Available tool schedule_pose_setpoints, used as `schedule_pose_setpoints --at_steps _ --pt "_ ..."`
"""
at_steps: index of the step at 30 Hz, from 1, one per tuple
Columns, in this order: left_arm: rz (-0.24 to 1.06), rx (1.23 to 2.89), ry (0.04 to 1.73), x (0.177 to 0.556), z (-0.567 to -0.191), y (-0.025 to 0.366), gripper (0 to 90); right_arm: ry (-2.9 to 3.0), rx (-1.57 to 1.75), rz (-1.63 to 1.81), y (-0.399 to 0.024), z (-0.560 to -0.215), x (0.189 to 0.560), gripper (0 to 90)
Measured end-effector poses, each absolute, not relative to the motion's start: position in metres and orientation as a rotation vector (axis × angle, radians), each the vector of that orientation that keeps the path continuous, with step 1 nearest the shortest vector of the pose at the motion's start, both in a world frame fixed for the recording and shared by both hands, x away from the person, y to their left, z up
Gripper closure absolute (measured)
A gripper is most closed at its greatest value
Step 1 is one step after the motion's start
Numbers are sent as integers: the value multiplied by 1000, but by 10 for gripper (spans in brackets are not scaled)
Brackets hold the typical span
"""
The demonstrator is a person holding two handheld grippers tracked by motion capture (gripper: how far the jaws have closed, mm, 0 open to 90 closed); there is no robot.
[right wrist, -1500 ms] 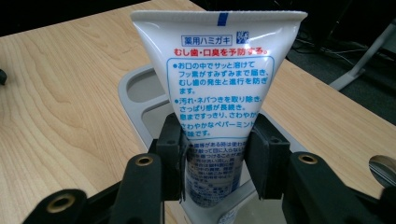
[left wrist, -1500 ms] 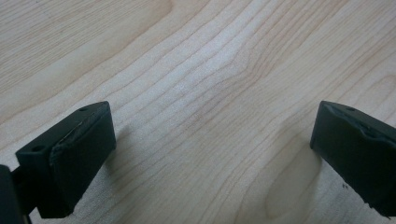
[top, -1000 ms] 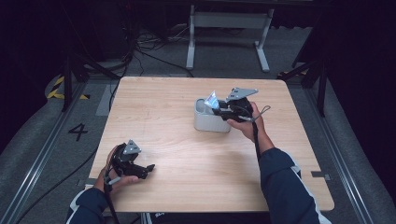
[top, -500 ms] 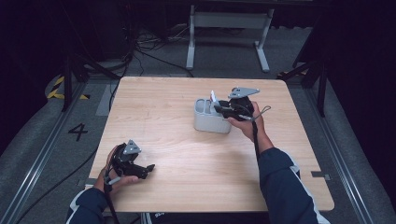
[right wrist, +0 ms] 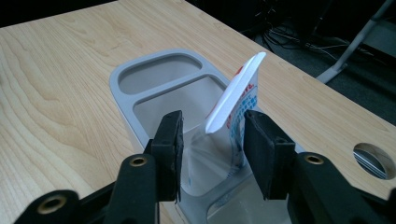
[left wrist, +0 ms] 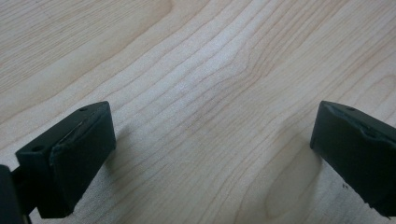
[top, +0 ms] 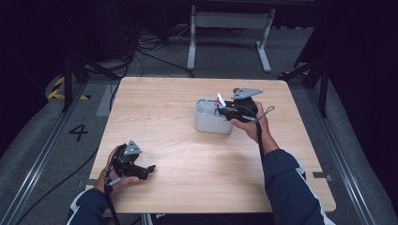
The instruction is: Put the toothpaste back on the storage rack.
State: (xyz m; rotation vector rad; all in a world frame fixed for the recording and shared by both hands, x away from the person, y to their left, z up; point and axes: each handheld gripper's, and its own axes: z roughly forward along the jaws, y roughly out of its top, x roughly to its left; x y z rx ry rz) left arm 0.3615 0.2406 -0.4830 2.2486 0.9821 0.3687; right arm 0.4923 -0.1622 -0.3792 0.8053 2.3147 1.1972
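A grey two-compartment container (top: 213,123) (right wrist: 122,77) stands on the wooden table (top: 164,103), right of centre. A white pouch with blue and red print (top: 220,99) (right wrist: 238,95) stands tilted in its nearer compartment, top edge above the rim. My right gripper (top: 220,110) (right wrist: 212,140) is over that compartment, and its jaws have just been opening. The pouch is between them, clear of the left pad and close against the right one. My left gripper (top: 149,169) (left wrist: 210,149) rests low at the table's near left, open, with bare wood between its jaws.
The container's farther compartment (right wrist: 159,74) looks empty. A round cable hole (right wrist: 373,158) sits in the tabletop near the right edge. Beyond the table are a metal frame stand (top: 225,23) and cables on the floor.
The right gripper's jaws have spread apart around the pouch, which now stands in the container. The left hand has kept still.
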Motion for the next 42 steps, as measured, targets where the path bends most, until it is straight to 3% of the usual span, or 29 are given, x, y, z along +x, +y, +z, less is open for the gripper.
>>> schedule_pose_setpoints --at_steps 22,42 --pt "366 2246 986 361 -483 240 4 2335 792 1080 -173 -362 471 338" --pt "365 2245 987 361 -483 240 4 2374 796 959 -207 -362 446 265"
